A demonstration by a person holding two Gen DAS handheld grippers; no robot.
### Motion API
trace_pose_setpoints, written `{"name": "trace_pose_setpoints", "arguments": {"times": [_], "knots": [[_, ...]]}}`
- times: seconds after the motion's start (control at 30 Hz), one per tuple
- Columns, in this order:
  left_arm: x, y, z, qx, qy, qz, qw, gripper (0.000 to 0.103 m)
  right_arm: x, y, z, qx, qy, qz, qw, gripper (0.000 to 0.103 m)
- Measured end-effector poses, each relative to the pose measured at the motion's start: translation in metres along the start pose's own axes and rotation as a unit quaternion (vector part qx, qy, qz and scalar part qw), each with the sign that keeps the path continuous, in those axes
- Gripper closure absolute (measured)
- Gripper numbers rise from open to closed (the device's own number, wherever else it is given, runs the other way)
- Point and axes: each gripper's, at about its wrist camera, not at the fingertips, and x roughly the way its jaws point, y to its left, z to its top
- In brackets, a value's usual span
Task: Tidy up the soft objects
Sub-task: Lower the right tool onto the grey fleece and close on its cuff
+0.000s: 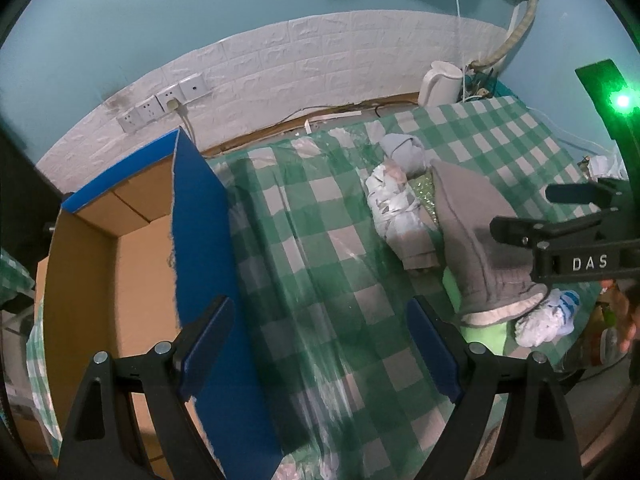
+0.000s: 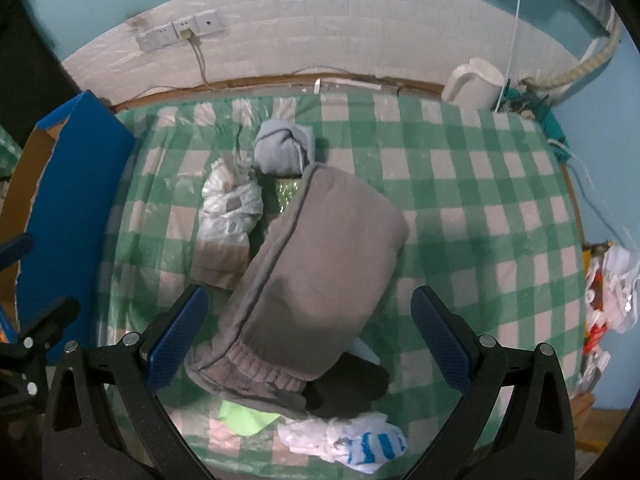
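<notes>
A grey folded garment with a ribbed cuff (image 2: 316, 280) lies on the green checked tablecloth (image 2: 480, 200); it also shows in the left wrist view (image 1: 476, 240). Behind it lie a grey-blue rolled sock bundle (image 2: 282, 152) and a white plastic-wrapped bundle (image 2: 230, 212). A white bag with blue stripes (image 2: 360, 440) and a light green piece (image 2: 244, 420) lie in front. My right gripper (image 2: 310, 344) is open, its fingers either side of the garment's cuff end. My left gripper (image 1: 320, 352) is open and empty, beside the cardboard box (image 1: 132, 264) with blue flaps.
A white kettle (image 2: 474, 80) stands at the back right by cables. Wall sockets (image 2: 180, 34) sit on the white brick panel. Clutter of packets (image 2: 612, 304) lies at the table's right edge. The box's blue flap (image 1: 208, 264) stands upright between box and cloth.
</notes>
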Motion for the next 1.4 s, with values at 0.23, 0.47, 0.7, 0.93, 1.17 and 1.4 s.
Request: {"name": "trace_pose_setpoints", "arguments": {"times": [0.23,0.47,0.7,0.93,1.17,1.4], "knots": [[0.012,-0.001,0.003,0.001,0.004,0.001,1.0,0.014,0.02,0.001,-0.003,0.017,0.028,-0.005,0.999,0.003],[0.022,-0.007,0.007,0.007,0.009,-0.001,0.9999,0.014,0.037,0.0,-0.004,0.03,0.049,-0.005,0.998,0.003],[0.031,-0.013,0.013,0.011,0.014,-0.005,0.9998,0.014,0.05,-0.003,-0.002,0.035,0.054,0.004,0.998,0.007],[0.041,-0.018,0.017,0.018,0.021,-0.008,0.9996,0.014,0.055,0.0,-0.001,0.013,0.055,0.019,0.998,0.039],[0.052,-0.021,0.025,0.012,0.032,-0.017,0.9993,0.014,0.045,-0.007,-0.001,-0.006,0.033,0.034,0.999,0.075],[0.067,-0.03,0.037,0.006,0.041,-0.025,0.9988,0.014,0.025,-0.003,0.003,-0.052,0.002,0.014,0.999,0.079]]}}
